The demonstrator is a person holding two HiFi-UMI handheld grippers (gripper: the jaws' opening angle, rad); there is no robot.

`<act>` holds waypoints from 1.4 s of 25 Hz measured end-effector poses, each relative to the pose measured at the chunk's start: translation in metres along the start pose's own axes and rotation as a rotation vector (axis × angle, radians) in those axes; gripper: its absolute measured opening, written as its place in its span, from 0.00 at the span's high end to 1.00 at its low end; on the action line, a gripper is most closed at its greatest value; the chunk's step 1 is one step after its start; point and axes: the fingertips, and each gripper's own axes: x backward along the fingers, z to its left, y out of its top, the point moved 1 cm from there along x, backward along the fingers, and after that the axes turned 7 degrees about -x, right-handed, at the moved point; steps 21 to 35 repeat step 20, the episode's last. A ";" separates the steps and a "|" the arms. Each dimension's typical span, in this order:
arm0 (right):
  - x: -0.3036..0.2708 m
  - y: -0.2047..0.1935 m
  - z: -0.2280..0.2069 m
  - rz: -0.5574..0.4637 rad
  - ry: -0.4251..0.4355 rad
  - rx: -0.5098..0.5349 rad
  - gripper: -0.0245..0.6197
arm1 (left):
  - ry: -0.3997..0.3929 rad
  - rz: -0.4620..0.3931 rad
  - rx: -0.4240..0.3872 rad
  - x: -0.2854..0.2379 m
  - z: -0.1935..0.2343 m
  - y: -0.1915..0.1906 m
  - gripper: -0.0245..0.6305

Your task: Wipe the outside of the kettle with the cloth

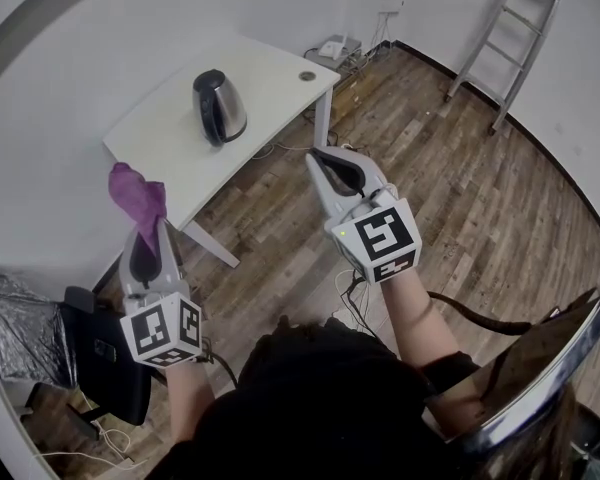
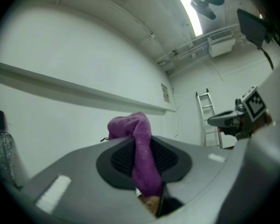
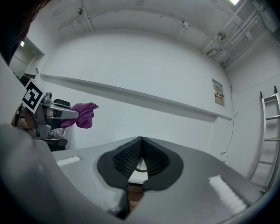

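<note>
Your left hand-held gripper pinches the purple cloth. A soft bunch sticks out past the tips, which looks good for rubbing. Your right hand-held gripper is pressed together with nothing in it, so it is free to help. The kettle stands on the white counter, at 1 o'clock from the cloth and well apart. It sits away from every edge, with bare top all round it, so you have room to wipe each side.

Open floor this side of the counter, bare top all round the kettle. Wall along its far edge, ladder well off right, black chair low left.
</note>
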 end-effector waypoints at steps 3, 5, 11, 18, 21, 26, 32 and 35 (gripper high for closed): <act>-0.002 -0.001 0.000 0.004 -0.008 -0.001 0.96 | 0.003 0.000 -0.002 -0.001 0.001 0.000 0.83; -0.004 -0.002 0.000 0.005 -0.012 -0.001 0.96 | 0.006 -0.001 -0.002 -0.003 0.002 -0.001 0.83; -0.001 -0.008 -0.007 0.019 -0.028 -0.001 0.96 | -0.006 0.003 0.000 -0.008 -0.005 -0.004 0.83; 0.000 -0.015 -0.019 0.036 -0.064 0.000 0.96 | -0.026 0.003 -0.002 -0.017 -0.010 -0.006 0.83; -0.001 -0.017 -0.019 0.040 -0.066 0.005 0.96 | -0.032 0.002 -0.001 -0.021 -0.012 -0.007 0.83; -0.001 -0.017 -0.019 0.040 -0.066 0.005 0.96 | -0.032 0.002 -0.001 -0.021 -0.012 -0.007 0.83; -0.001 -0.017 -0.019 0.040 -0.066 0.005 0.96 | -0.032 0.002 -0.001 -0.021 -0.012 -0.007 0.83; -0.001 -0.017 -0.019 0.040 -0.066 0.005 0.96 | -0.032 0.002 -0.001 -0.021 -0.012 -0.007 0.83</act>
